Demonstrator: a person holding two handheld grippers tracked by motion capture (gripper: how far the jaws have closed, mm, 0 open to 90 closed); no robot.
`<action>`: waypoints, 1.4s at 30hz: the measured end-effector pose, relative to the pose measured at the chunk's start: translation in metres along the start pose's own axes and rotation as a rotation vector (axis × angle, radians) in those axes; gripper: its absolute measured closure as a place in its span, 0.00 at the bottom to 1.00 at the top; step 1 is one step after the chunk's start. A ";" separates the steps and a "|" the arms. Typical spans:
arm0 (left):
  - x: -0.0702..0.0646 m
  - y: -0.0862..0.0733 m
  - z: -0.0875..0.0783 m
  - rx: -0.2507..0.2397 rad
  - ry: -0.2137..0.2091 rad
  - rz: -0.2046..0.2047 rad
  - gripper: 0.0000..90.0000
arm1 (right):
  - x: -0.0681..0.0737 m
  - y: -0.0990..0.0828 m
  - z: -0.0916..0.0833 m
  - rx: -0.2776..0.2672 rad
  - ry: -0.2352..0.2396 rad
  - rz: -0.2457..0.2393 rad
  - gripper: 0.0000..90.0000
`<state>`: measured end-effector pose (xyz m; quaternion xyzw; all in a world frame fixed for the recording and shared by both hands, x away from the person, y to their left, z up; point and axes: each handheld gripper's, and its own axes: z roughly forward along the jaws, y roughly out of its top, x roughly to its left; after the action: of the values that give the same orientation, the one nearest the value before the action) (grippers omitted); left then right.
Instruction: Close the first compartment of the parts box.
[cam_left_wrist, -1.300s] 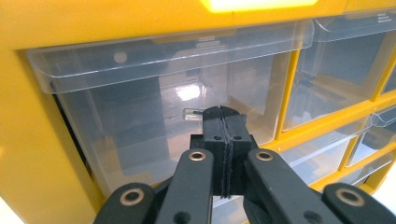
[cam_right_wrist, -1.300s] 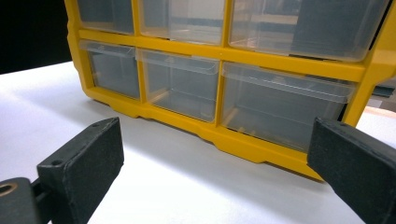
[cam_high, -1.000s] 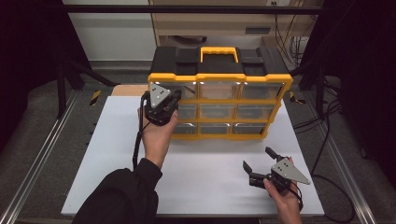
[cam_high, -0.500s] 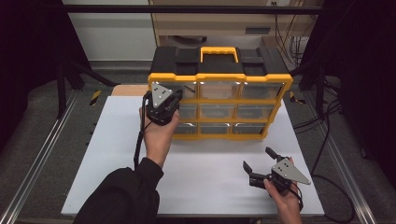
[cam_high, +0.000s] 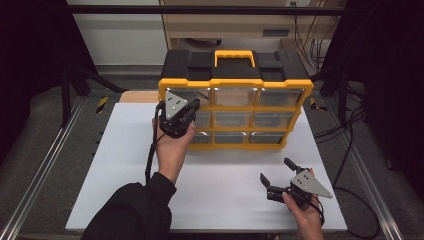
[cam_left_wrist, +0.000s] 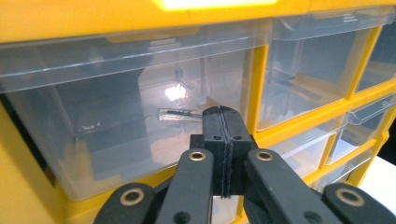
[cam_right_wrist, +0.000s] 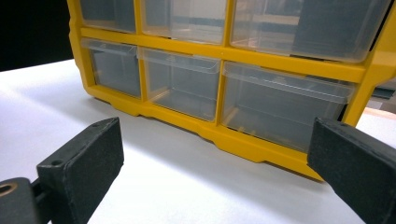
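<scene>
A yellow drawer cabinet (cam_high: 235, 84) with a black top and clear plastic drawers stands upright at the back of the white table. My left gripper (cam_high: 192, 111) is shut with nothing between its jaws. It is held up against the cabinet's left column of drawers. In the left gripper view its closed tips (cam_left_wrist: 224, 114) sit in front of the top left clear drawer (cam_left_wrist: 116, 121), near the yellow divider; I cannot tell if they touch it. My right gripper (cam_high: 275, 169) rests low at the front right of the table, open and empty, its jaws (cam_right_wrist: 217, 163) facing the cabinet's bottom drawers (cam_right_wrist: 180, 81).
The white table top (cam_high: 125, 165) lies on a dark frame with metal rails (cam_high: 45, 165) along both sides. A yellow carry handle (cam_high: 234, 53) tops the cabinet. Cables (cam_high: 345, 150) trail off the table's right side. A faint small object or glint shows inside the top left drawer.
</scene>
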<state>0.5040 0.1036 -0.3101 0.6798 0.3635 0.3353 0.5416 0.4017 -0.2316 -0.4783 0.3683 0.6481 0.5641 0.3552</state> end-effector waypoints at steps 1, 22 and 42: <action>0.000 0.000 -0.001 -0.002 0.000 0.005 0.99 | 0.000 0.000 0.000 -0.001 0.000 0.001 0.04; 0.010 -0.017 -0.030 0.005 -0.017 -0.010 0.99 | 0.002 -0.001 0.002 0.007 -0.001 -0.002 0.04; 0.010 -0.009 -0.051 -0.034 -0.059 0.013 0.75 | 0.003 -0.002 0.003 0.014 0.000 0.005 0.04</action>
<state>0.4648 0.1386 -0.3084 0.6823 0.3375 0.3247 0.5614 0.4023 -0.2275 -0.4803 0.3724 0.6513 0.5602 0.3513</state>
